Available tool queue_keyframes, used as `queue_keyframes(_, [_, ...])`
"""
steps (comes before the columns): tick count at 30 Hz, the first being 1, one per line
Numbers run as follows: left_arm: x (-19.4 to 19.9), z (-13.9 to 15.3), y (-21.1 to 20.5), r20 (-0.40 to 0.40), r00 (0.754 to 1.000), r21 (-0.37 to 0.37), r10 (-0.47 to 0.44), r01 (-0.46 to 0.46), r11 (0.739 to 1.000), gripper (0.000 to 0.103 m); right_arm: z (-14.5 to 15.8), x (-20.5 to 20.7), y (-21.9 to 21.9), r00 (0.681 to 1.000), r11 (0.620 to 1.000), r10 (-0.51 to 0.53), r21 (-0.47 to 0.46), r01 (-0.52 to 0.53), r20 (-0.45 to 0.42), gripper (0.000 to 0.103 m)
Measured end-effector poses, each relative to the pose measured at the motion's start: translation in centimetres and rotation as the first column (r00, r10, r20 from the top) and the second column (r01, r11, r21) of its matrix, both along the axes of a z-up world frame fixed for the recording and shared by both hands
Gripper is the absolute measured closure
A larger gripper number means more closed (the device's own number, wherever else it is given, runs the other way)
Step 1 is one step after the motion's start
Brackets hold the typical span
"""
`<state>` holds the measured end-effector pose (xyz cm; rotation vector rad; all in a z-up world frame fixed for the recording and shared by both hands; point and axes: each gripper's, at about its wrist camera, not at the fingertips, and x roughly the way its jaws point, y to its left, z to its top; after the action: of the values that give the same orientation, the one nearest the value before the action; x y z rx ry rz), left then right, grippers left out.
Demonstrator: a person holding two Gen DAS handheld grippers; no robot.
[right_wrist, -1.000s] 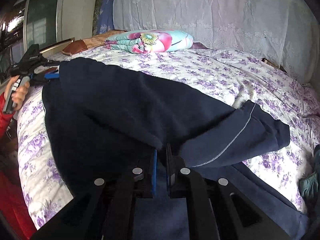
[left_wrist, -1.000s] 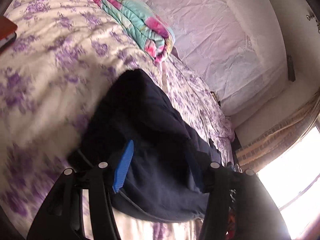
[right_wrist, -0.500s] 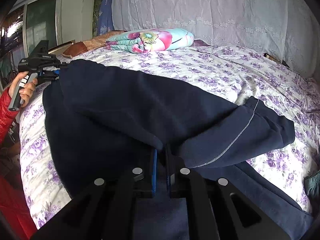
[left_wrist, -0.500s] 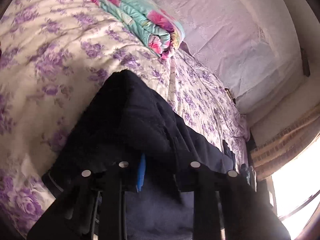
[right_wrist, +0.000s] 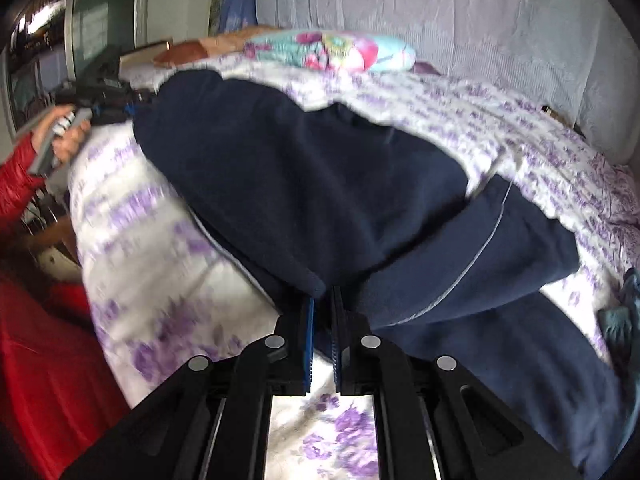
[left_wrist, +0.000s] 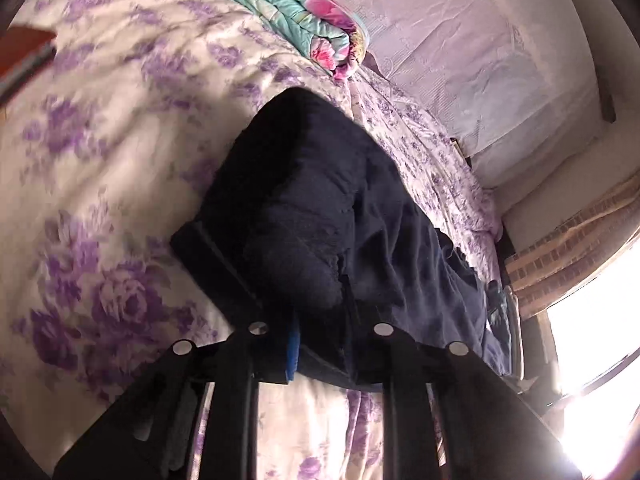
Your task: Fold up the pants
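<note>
Dark navy pants (right_wrist: 320,184) with a thin white side stripe lie across a purple-flowered bedsheet (right_wrist: 152,248). My right gripper (right_wrist: 322,312) is shut on a fold of the pants and holds it lifted above the sheet. My left gripper (left_wrist: 320,320) is shut on another edge of the pants (left_wrist: 320,208), cloth bunched between its fingers. The left gripper also shows far left in the right wrist view (right_wrist: 120,104), held by a hand in a red sleeve.
A folded turquoise and pink quilt (left_wrist: 304,16) lies near the head of the bed, also in the right wrist view (right_wrist: 332,50). A white lace cover (right_wrist: 440,20) hangs behind. A bright window (left_wrist: 592,340) is at the right. A teal cloth (right_wrist: 624,312) lies at the bed's right edge.
My left gripper closed on the pants edge. Both grippers have pulled the lifted fold toward the near side of the bed, baring more sheet at the front.
</note>
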<state>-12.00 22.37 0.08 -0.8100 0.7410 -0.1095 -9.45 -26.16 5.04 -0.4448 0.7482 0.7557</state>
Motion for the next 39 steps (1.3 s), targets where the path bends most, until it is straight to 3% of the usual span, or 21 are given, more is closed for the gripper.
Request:
queue_keyframes(5, [-2.0, 1.3, 0.5, 0.029, 0.999, -0.001, 0.041, -0.041, 0.999, 0.079, -0.3, 0.3, -0.4, 1.0, 0.999, -0.01, 0.033, 0.011, -0.027, 0.094])
queue_keyframes(6, [-2.7, 1.9, 0.2, 0.03, 0.997, 0.039, 0.07, -0.071, 0.997, 0.077, -0.4, 0.3, -0.5, 1.0, 0.999, -0.009, 0.038, 0.01, -0.028, 0.094])
queue_keyframes(8, [-4.1, 4.0, -1.1, 0.052, 0.99, 0.213, 0.131, -0.139, 0.967, 0.071, -0.6, 0.4, -0.5, 0.999, 0.999, -0.008, 0.046, 0.01, -0.033, 0.094])
queue_keyframes(10, [-4.6, 6.1, -3.1, 0.107, 0.991, 0.291, 0.087, -0.115, 0.95, 0.07, -0.7, 0.8, -0.8, 0.999, 0.998, -0.008, 0.064, 0.012, -0.053, 0.094])
queue_keyframes(12, [-4.0, 7.6, -5.1, 0.163, 0.987, 0.292, -0.003, -0.046, 0.955, 0.057, -0.7, 1.3, -1.1, 0.996, 0.996, -0.006, 0.088, 0.014, -0.084, 0.093])
queue_keyframes(13, [-3.4, 8.0, -6.1, 0.177, 0.983, 0.3, -0.042, -0.013, 0.954, 0.039, -0.6, 1.4, -1.3, 0.995, 0.995, -0.006, 0.1, 0.016, -0.101, 0.092])
queue_keyframes(14, [-2.3, 8.2, -7.3, 0.186, 0.979, 0.316, -0.086, 0.023, 0.948, 0.028, -0.6, 1.5, -1.4, 0.993, 0.994, -0.005, 0.111, 0.018, -0.119, 0.092])
queue_keyframes(16, [-0.2, 7.1, -8.7, 0.163, 0.978, 0.345, -0.129, 0.066, 0.936, 0.026, -0.3, 1.7, -1.5, 0.99, 0.993, 0.0, 0.117, 0.017, -0.144, 0.09])
queue_keyframes(18, [2.3, 4.5, -9.3, 0.086, 0.986, 0.341, -0.146, 0.108, 0.934, 0.026, 0.8, 1.9, -1.8, 0.985, 0.991, 0.017, 0.133, 0.006, -0.172, 0.08])
queue_keyframes(19, [3.3, 2.3, -9.0, 0.035, 0.991, 0.328, -0.127, 0.109, 0.938, 0.028, 1.6, 1.8, -2.1, 0.984, 0.988, 0.027, 0.153, 0.001, -0.177, 0.069])
queue_keyframes(21, [2.6, 1.8, -9.7, 0.08, 0.99, 0.4, -0.12, 0.079, 0.913, 0.029, 4.0, 1.8, -2.6, 0.989, 0.979, 0.036, 0.206, -0.006, -0.144, 0.06])
queue_keyframes(22, [2.3, 2.2, -10.6, 0.074, 0.986, 0.45, -0.149, 0.1, 0.887, 0.021, 5.0, 2.0, -2.6, 0.991, 0.974, 0.039, 0.226, -0.009, -0.128, 0.058])
queue_keyframes(23, [2.0, 2.2, -11.0, 0.083, 0.983, 0.465, -0.162, 0.106, 0.879, 0.016, 6.4, 2.6, -2.2, 0.994, 0.968, 0.04, 0.252, -0.014, -0.098, 0.056])
queue_keyframes(26, [1.9, 2.2, -11.3, 0.092, 0.986, 0.474, -0.138, 0.078, 0.877, 0.013, 8.4, 5.0, 0.9, 1.0, 0.966, 0.028, 0.258, -0.027, 0.001, 0.05])
queue_keyframes(29, [2.3, 2.3, -11.9, 0.084, 0.987, 0.493, -0.134, 0.075, 0.867, 0.011, 8.0, 8.6, 6.5, 0.998, 0.975, 0.049, 0.215, -0.058, 0.05, 0.05])
queue_keyframes(34, [2.5, 1.9, -12.1, 0.083, 0.988, 0.518, -0.132, 0.07, 0.852, 0.011, 4.4, 14.6, 14.9, 0.996, 0.996, 0.076, 0.033, -0.078, 0.043, 0.052])
queue_keyframes(36, [2.4, 1.9, -11.8, 0.093, 0.986, 0.501, -0.135, 0.071, 0.862, 0.011, 3.2, 16.0, 16.6, 0.997, 0.998, 0.065, -0.02, -0.064, 0.03, 0.059])
queue_keyframes(39, [2.5, 1.8, -11.2, 0.105, 0.984, 0.475, -0.141, 0.075, 0.877, 0.01, 2.2, 17.1, 17.3, 0.998, 0.997, 0.068, -0.049, -0.067, 0.015, 0.091])
